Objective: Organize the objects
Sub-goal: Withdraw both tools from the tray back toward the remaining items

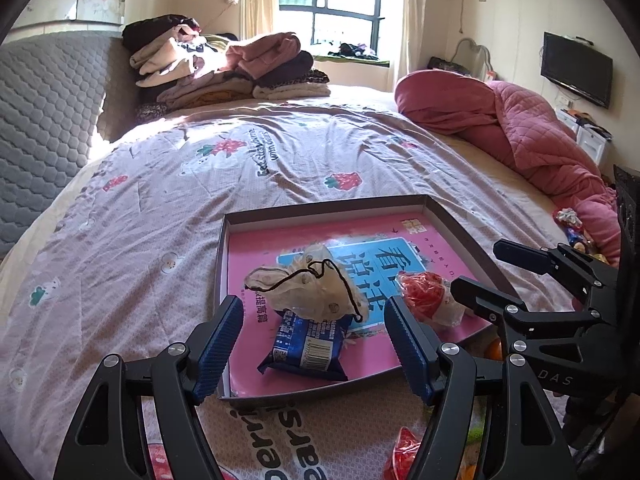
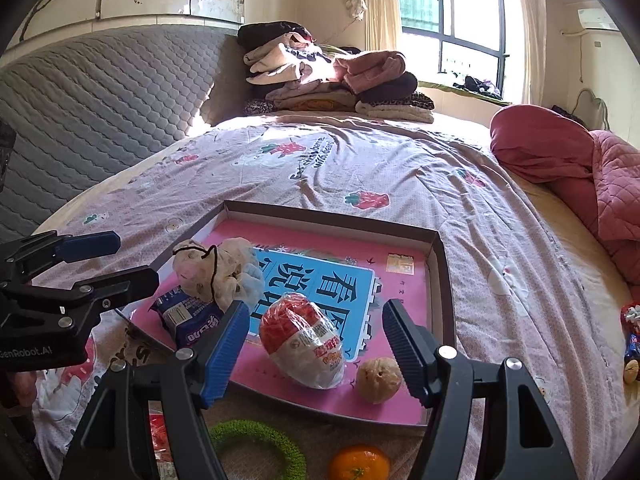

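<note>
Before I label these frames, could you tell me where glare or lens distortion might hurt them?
Left wrist view: the sunlit window is blown out, and the pink strawberry-print bedsheet bows from fisheye. Right wrist view: sun glare washes the folded clothes pile; corners are vignetted black.

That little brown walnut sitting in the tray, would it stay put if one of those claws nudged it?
Probably not. The walnut looks round and lies loose on the tray's smooth pink floor, so a nudge would likely roll it. Its hard-looking, bumpy shell should not squash, though it might slip sideways from between closing pads.
</note>
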Demonstrator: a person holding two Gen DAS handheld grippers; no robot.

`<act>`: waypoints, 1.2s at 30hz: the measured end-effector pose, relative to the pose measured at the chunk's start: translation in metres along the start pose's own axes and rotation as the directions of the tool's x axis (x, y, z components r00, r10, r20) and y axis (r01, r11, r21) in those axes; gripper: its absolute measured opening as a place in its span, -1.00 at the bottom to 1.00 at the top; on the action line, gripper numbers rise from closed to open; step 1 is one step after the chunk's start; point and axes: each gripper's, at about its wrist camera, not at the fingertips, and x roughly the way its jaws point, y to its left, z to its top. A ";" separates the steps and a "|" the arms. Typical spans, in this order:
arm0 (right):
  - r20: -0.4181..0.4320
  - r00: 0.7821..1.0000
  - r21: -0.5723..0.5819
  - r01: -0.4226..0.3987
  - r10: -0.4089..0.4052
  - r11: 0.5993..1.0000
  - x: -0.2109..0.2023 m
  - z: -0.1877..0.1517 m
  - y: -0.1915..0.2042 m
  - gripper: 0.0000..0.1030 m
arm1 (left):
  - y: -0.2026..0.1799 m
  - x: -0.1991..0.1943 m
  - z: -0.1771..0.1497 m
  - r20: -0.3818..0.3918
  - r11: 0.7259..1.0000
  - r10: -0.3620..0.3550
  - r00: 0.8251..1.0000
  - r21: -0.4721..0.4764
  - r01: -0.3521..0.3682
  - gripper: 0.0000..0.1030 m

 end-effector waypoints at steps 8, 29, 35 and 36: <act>0.035 0.999 0.028 -0.010 0.009 1.000 -0.024 0.003 -0.005 0.33 | -0.007 -0.026 0.000 0.041 1.000 0.007 0.999 0.000 -0.007 0.44; 0.086 0.996 0.076 0.016 -0.023 0.997 -0.070 -0.013 -0.019 0.33 | -0.029 -0.066 -0.010 0.080 1.000 -0.024 0.996 0.015 0.023 0.44; 0.083 0.996 0.088 0.018 -0.026 0.996 -0.075 -0.020 -0.024 0.33 | -0.029 -0.068 -0.018 0.067 1.000 -0.021 0.998 0.012 0.020 0.44; 0.083 0.996 0.090 0.018 -0.026 0.996 -0.076 -0.021 -0.025 0.33 | -0.028 -0.068 -0.020 0.063 1.000 -0.021 0.998 0.012 0.021 0.44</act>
